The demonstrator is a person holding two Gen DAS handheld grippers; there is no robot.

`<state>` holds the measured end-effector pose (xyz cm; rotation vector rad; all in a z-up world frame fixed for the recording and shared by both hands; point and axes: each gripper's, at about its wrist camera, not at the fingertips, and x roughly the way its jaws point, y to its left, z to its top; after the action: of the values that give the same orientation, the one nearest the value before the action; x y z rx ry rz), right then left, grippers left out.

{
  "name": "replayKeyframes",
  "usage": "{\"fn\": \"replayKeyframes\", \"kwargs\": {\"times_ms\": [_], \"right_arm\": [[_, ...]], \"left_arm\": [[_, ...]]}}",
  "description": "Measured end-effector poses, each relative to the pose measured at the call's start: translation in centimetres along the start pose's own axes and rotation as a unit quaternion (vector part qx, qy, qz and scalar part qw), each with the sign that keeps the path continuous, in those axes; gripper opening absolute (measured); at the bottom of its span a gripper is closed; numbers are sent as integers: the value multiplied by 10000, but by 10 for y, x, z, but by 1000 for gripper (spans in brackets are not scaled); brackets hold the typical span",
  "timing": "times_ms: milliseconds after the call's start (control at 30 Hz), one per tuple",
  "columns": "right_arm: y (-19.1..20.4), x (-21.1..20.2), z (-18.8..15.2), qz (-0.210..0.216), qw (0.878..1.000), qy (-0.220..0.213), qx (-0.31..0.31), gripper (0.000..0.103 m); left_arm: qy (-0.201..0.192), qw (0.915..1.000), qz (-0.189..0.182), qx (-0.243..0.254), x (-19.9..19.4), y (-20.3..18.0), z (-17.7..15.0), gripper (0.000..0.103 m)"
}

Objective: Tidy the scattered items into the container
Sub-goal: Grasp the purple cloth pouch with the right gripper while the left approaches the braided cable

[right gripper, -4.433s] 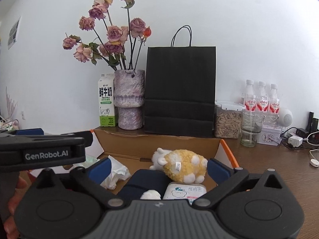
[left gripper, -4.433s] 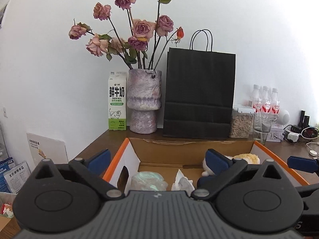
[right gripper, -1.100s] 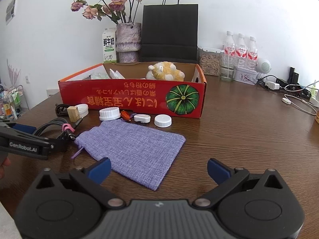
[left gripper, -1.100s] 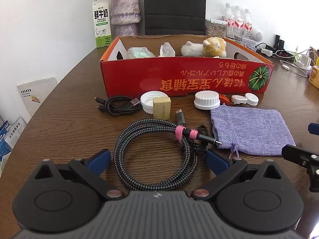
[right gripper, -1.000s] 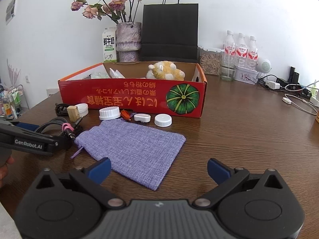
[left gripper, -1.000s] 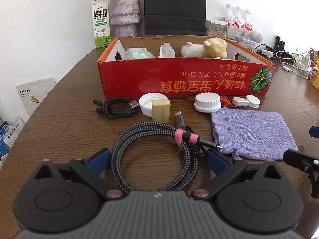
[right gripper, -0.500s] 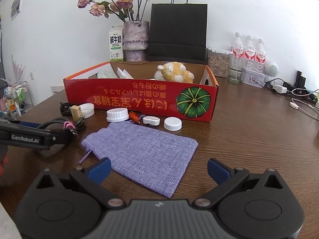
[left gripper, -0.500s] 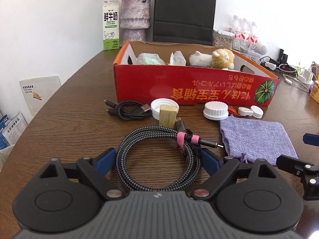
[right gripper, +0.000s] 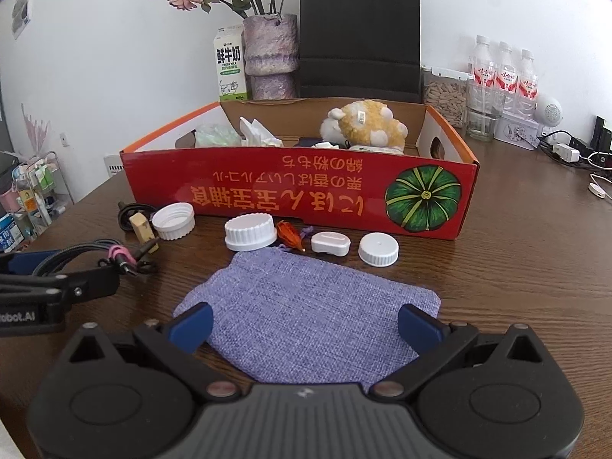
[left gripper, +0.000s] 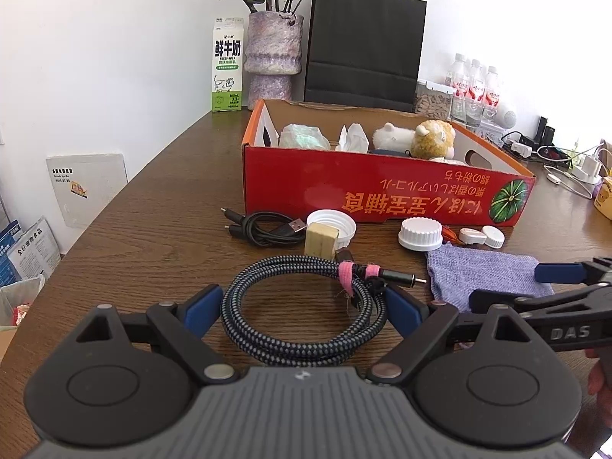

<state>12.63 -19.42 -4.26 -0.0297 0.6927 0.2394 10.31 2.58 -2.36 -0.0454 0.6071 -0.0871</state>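
Left gripper [left gripper: 302, 308] gapes around the braided cable [left gripper: 306, 313]; right gripper [right gripper: 304, 325], wide, empty, straddles the purple pouch [right gripper: 306, 306]; "FRESH MILK" carton [left gripper: 227, 70] at eleven o'clock.

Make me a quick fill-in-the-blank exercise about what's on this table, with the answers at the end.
1. The left tool straddles the coiled ____ cable.
2. The right tool sits over the ____ pouch.
3. The plush toy lies inside the ____ box.
4. The flat white cap lies on the table, ____ of the pouch.

Missing words: braided; purple; red; outside
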Motion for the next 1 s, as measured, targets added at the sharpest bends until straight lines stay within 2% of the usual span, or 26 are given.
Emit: {"fn": "replayKeyframes", "kwargs": {"times_ms": [367,433,533,633,667,700,733,767,800,1000], "right_arm": [[-1,5,-3,65,9999,-34,-154,103],[-1,4,-4,74,9998,-54,-203,100],[0,1,-7,95,9996,-120,-250,91],[3,-5,-12,140,9989,-274,-345,71],[4,-8,-14,146,9986,-334,-375,60],[5,-10,-16,172,9983,-393,-392,43],[6,-13,-18,173,9981,-431,-402,32],[7,-15,-19,193,9979,-458,-411,9],[7,-17,-21,255,9977,-472,-416,5],[-2,-34,-32,463,9964,-665,-256,3]], "left_arm": [[21,10000,-70,-53,-1,1,-3,91],[16,10000,-74,-62,-1,0,-4,91],[8,9999,-85,-84,-3,1,-4,91],[-3,9999,-97,-87,-4,1,-5,91],[1,9999,-100,-82,-5,1,-5,91],[2,9999,-104,-77,-5,1,-4,91],[-3,9999,-111,-71,-6,1,-5,91],[-12,9999,-124,-61,-6,1,-4,91],[-26,9999,-142,-51,-7,1,-4,91],[-109,9998,-181,6,-12,-3,-2,91]]}}
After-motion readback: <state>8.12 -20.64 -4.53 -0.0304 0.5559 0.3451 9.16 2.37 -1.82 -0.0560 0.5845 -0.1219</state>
